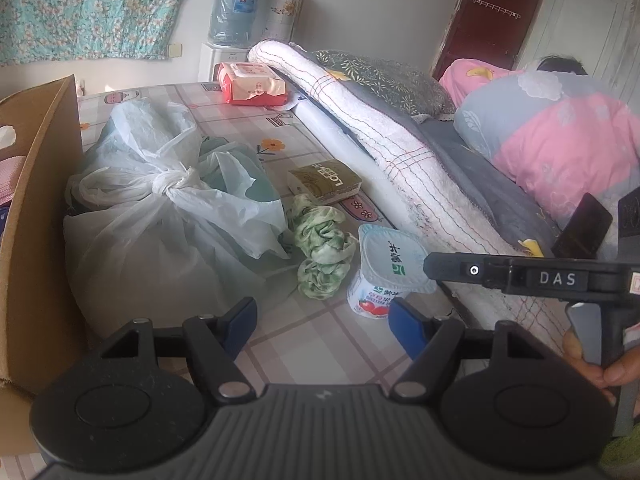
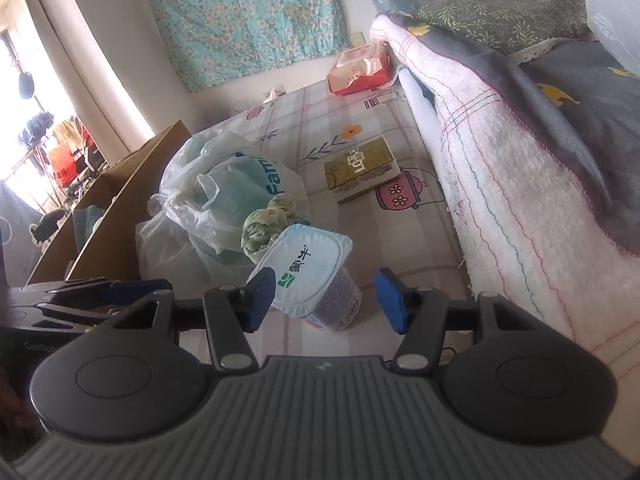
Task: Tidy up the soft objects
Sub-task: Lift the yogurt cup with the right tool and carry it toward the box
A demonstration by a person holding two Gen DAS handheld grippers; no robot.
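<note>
A yogurt cup (image 2: 316, 280) is standing on the checked, flower-printed sheet (image 1: 320, 336), its foil lid sealed and tipped a little toward the near side. The right gripper (image 2: 324, 300) is hanging around it with blue pads (image 2: 260, 296) on either side and clear gaps showing, so the jaws are parted and pressing on nothing. The left gripper (image 1: 320, 320) is hovering just left of the cup, spread wide and holding nothing.

Just beyond the cup a crumpled green cloth (image 1: 322, 248) is lying loose on the sheet, touching the knotted white plastic bag (image 1: 160, 216) to its left. The bag is tied shut and bulging; something pale teal is showing through the film, but I cannot tell what. A brown cardboard box (image 1: 40, 208) is standing open at the far left, with a bit of cloth showing inside. Farther back a small olive carton (image 1: 324, 182) is lying flat, and a red tissue pack (image 1: 254, 82) is sitting by the rolled white quilt (image 1: 380, 152) on the right.
</note>
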